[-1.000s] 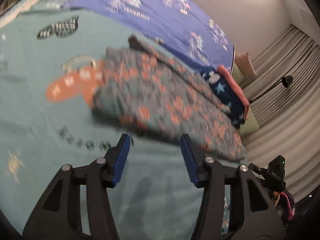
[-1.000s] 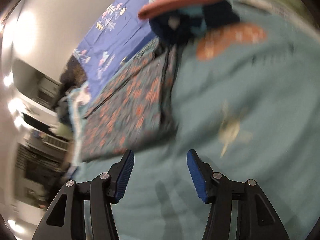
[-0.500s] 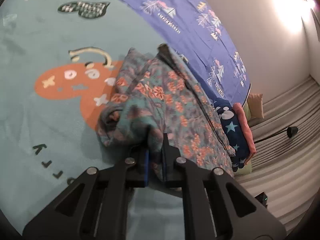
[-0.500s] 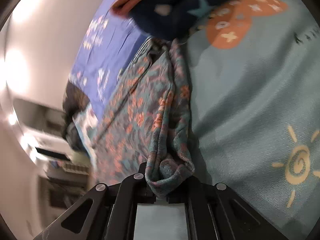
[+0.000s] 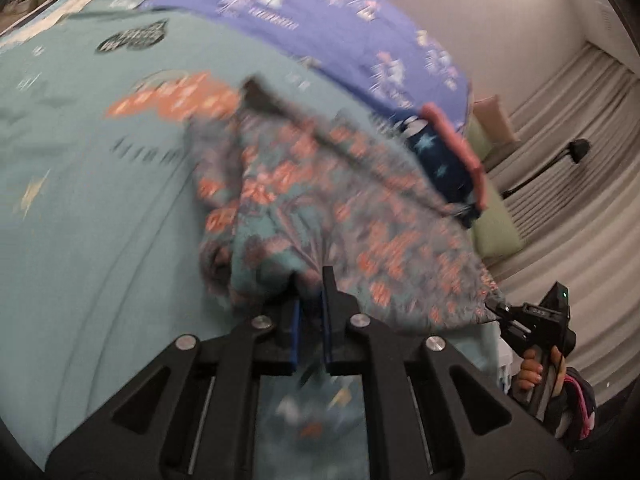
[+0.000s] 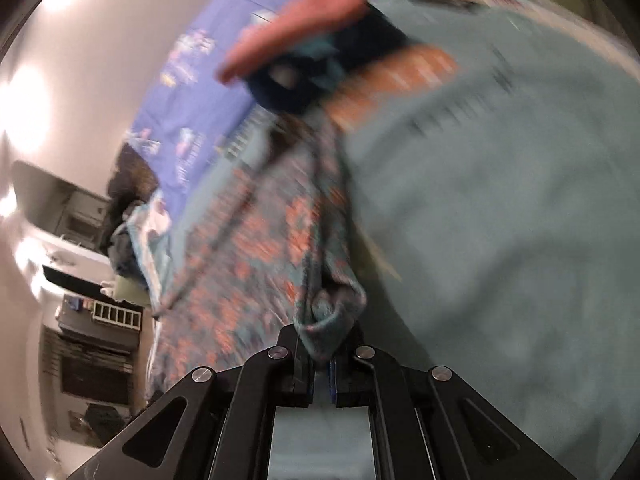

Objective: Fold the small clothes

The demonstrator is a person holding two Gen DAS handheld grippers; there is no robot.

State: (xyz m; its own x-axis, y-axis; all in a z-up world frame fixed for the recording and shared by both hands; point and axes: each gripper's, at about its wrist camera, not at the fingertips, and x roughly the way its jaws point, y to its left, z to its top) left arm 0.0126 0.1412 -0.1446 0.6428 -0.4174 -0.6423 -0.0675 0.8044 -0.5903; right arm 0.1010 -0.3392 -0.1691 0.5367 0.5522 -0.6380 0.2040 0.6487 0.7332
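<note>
Left gripper [image 5: 311,308]: jaws nearly together, clamped on a bunched corner of the garment [image 5: 320,208], cloth pinched between the blue pads. Right gripper [image 6: 320,356]: jaws likewise drawn in tight on another bunched corner of the same garment [image 6: 272,248], a roll of fabric bulging out just above the pads. In the left view the right gripper also shows at the far right edge, gripping the garment's opposite near corner, a person's hand [image 5: 536,368] around its handle. The garment is teal-grey with an orange floral print; it hangs stretched between the 2 grippers at its near edge, while its far part lies on the teal blanket [image 5: 80,208], over the blanket's orange print. Both views are motion-blurred, so seams and the garment's type cannot be told. Just beyond the garment's far end sits a stack of 2 folded pieces: a navy piece [image 5: 440,160] with light stars and a pink piece [image 5: 460,148] against it. Farther off, a blue sheet [image 5: 340,20] with small prints covers the bed up to the wall. Curtains [image 5: 580,120] and a black lamp [image 5: 578,151] stand at right in the left view.
</note>
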